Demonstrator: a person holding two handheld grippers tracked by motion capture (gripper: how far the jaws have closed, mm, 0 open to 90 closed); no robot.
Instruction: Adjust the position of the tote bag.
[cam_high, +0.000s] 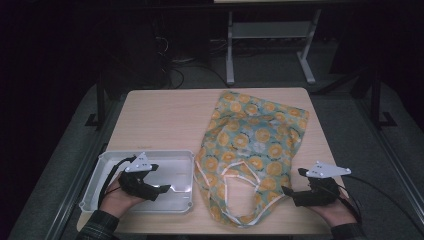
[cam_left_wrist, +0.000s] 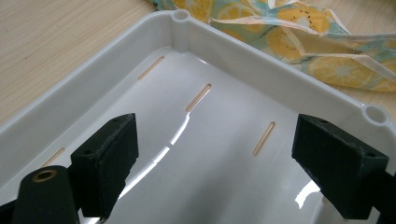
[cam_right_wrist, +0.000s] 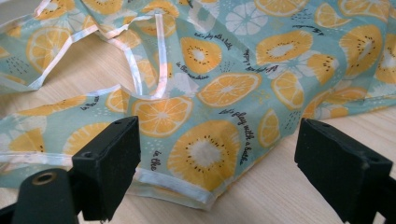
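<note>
I hold my left hand-held gripper (cam_high: 152, 181) above the white plastic tray (cam_high: 107, 161), which stands at the near left corner of the table (cam_high: 160, 117). Its jaws are wide apart and nothing is between them. My right hand-held gripper (cam_high: 295, 186) is low at the near right side, also wide open and holding nothing. It points at the edge of the orange-print bag (cam_high: 255, 142), which lies flat on the table just beside the tray, handles toward me.
</note>
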